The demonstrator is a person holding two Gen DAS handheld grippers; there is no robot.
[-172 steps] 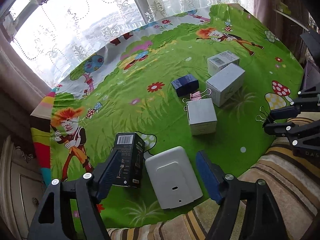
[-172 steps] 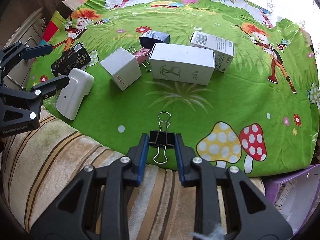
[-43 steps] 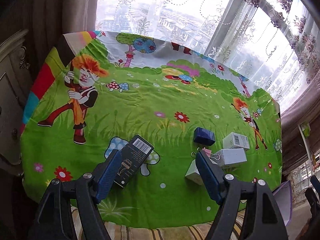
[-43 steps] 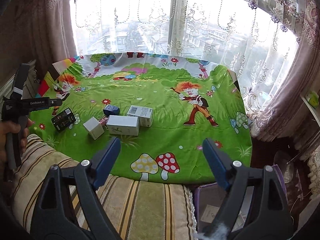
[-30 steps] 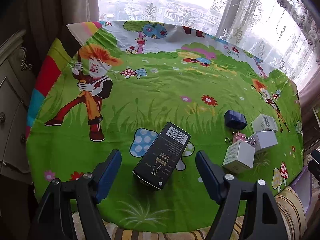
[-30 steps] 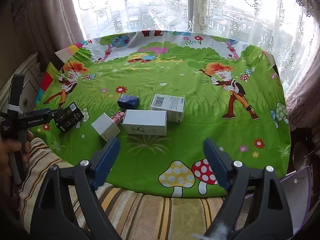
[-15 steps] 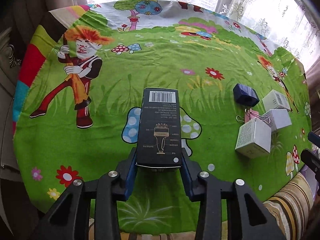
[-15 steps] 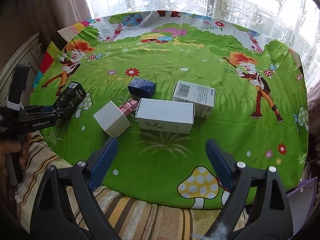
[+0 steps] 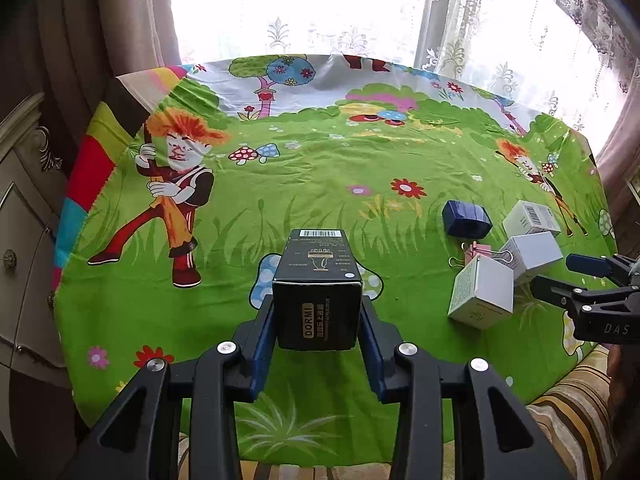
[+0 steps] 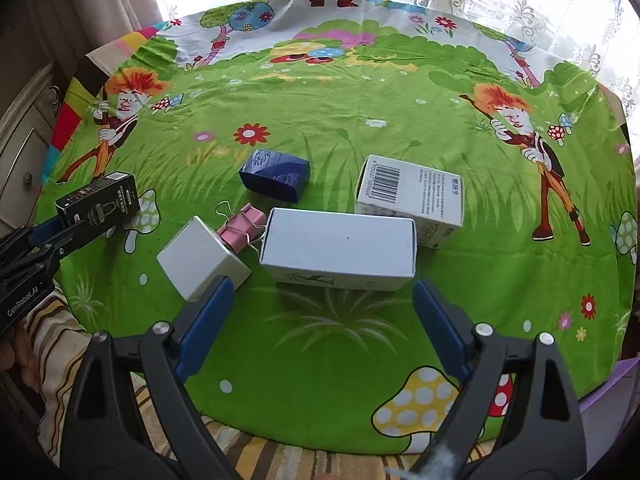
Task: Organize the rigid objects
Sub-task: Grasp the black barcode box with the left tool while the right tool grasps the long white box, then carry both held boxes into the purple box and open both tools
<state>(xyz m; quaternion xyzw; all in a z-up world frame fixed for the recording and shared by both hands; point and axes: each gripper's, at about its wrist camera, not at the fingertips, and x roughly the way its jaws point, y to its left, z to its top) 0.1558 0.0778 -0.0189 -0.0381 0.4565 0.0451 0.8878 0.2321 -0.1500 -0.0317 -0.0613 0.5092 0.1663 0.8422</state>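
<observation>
My left gripper [image 9: 318,344] is shut on a black box [image 9: 318,292] marked DORMI and holds it above the green cloth; the box also shows at the left of the right wrist view [image 10: 98,204]. My right gripper [image 10: 320,320] is open and empty, just in front of a long white box [image 10: 338,248]. Beside it lie a small white cube box [image 10: 202,262], a pink binder clip [image 10: 244,226], a dark blue box [image 10: 276,176] and a barcoded white box [image 10: 410,196].
The cartoon-print green cloth [image 9: 280,184] covers the table; a striped cushion [image 10: 52,344] lies along its near edge. A cabinet [image 9: 20,216] stands at the left, curtains and a window behind. A purple box edge [image 10: 612,380] shows at the lower right.
My left gripper closed on the black box and lifted it off the cloth. My right gripper moved down closer to the long white box, still open.
</observation>
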